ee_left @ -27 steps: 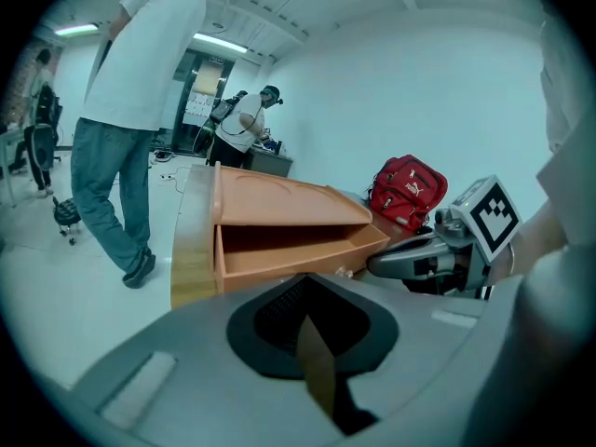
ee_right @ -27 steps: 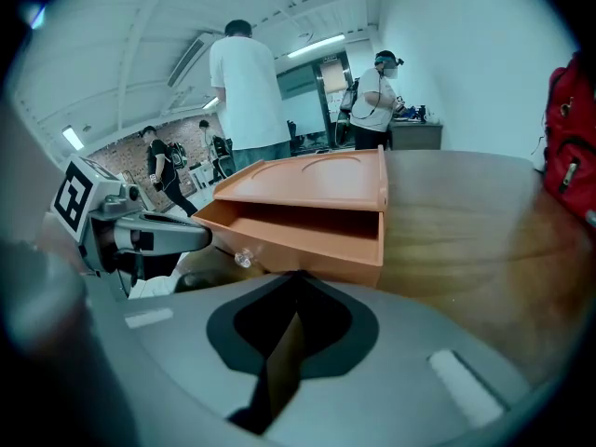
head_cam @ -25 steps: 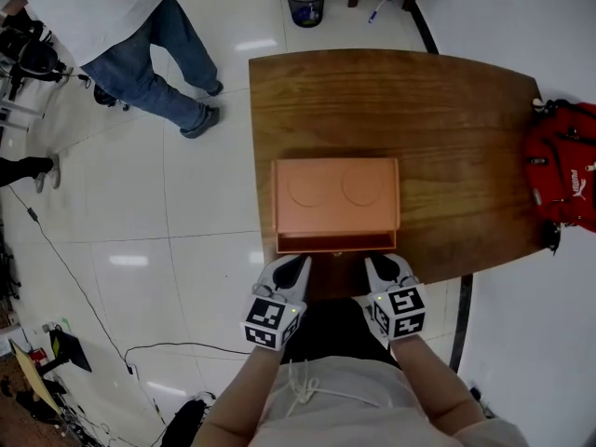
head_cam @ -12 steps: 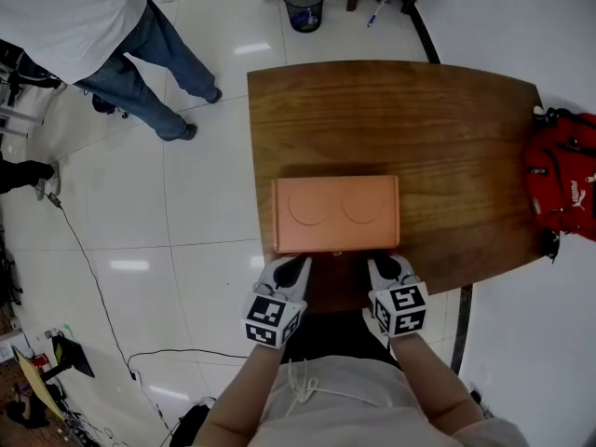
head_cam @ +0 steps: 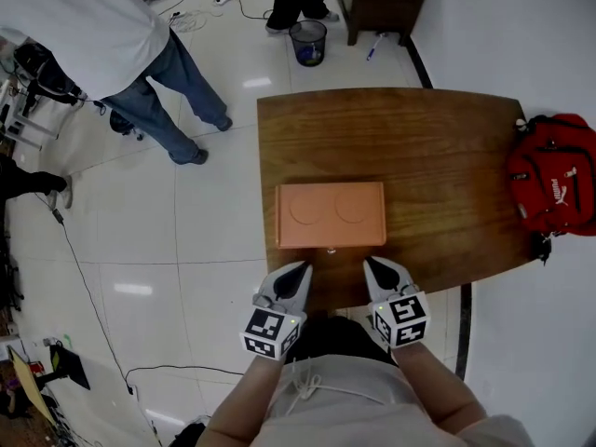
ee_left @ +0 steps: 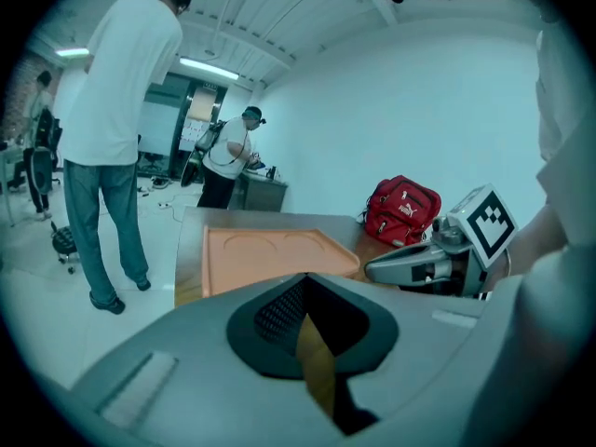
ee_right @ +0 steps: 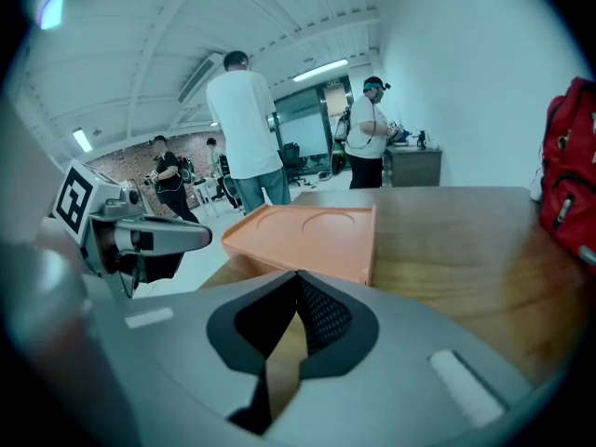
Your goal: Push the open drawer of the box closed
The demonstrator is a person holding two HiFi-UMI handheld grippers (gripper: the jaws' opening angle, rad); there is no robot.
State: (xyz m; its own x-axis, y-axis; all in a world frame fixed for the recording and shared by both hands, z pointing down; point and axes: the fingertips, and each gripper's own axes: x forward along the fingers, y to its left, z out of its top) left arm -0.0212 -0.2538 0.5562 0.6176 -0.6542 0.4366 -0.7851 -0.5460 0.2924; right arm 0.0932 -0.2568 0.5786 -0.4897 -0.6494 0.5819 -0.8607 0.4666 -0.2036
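An orange box (head_cam: 331,214) with two round dents in its lid sits near the front edge of the wooden table (head_cam: 419,147). Its drawer is flush with the front, and a small knob (head_cam: 331,249) shows there. My left gripper (head_cam: 298,273) and right gripper (head_cam: 374,268) hover a short way off the box's front, apart from it, one on each side of the knob. Both are shut with nothing in them. The left gripper view shows the box (ee_left: 270,254) beyond my left gripper (ee_left: 307,296). In the right gripper view the box (ee_right: 312,236) lies ahead of my right gripper (ee_right: 298,291).
A red backpack (head_cam: 551,175) rests at the table's right edge. A person in a white shirt and jeans (head_cam: 112,35) stands on the tiled floor to the left. A dark waste bin (head_cam: 307,40) and cables lie beyond the table's far side.
A second ago the drawer stuck out toward me; it has slid in flush. Both grippers have since drawn back a little from the box's front.
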